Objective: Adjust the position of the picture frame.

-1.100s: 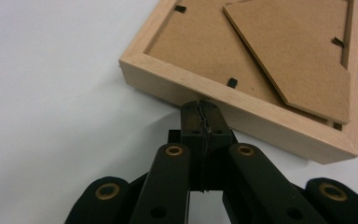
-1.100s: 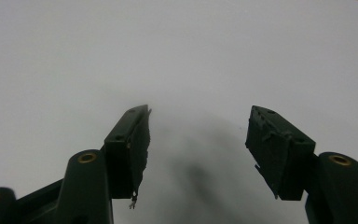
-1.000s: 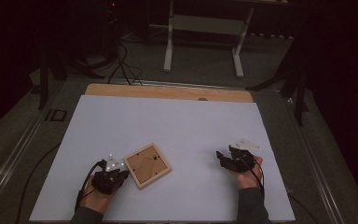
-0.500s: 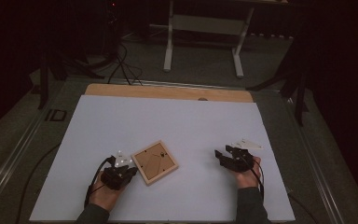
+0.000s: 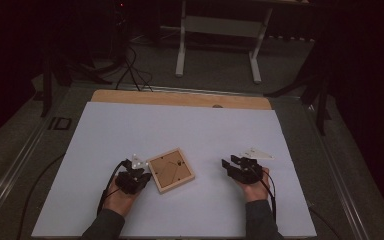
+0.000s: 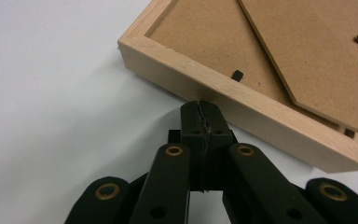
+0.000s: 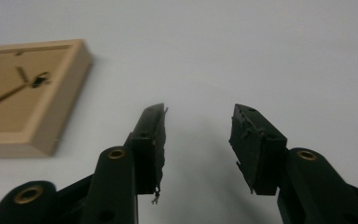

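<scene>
Left gripper [image 6: 200,109] was clenched empty, tips against square wooden frame [image 5: 170,170]; right gripper [image 7: 198,140] was half-closing on nothing.

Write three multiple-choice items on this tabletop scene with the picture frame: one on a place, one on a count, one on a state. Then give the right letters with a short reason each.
1. Where does the picture frame lie?
A. On the white sheet, just beside the left gripper
B. On the bare wooden strip at the far edge
C. Between the jaws of the right gripper

2. How many picture frames are on the table?
A. One
B. Two
C. Three

3. How do the jaws of the left gripper stand?
A. Wide open around the frame
B. Pressed together, tips at the frame's side
C. Shut on a cable

Answers:
1 A: the high view shows it face down on the white sheet, next to that gripper.
2 A: a single wooden frame lies there.
3 B: the left gripper view shows both jaws closed on each other, with nothing between them, against the frame's outer edge.
</scene>
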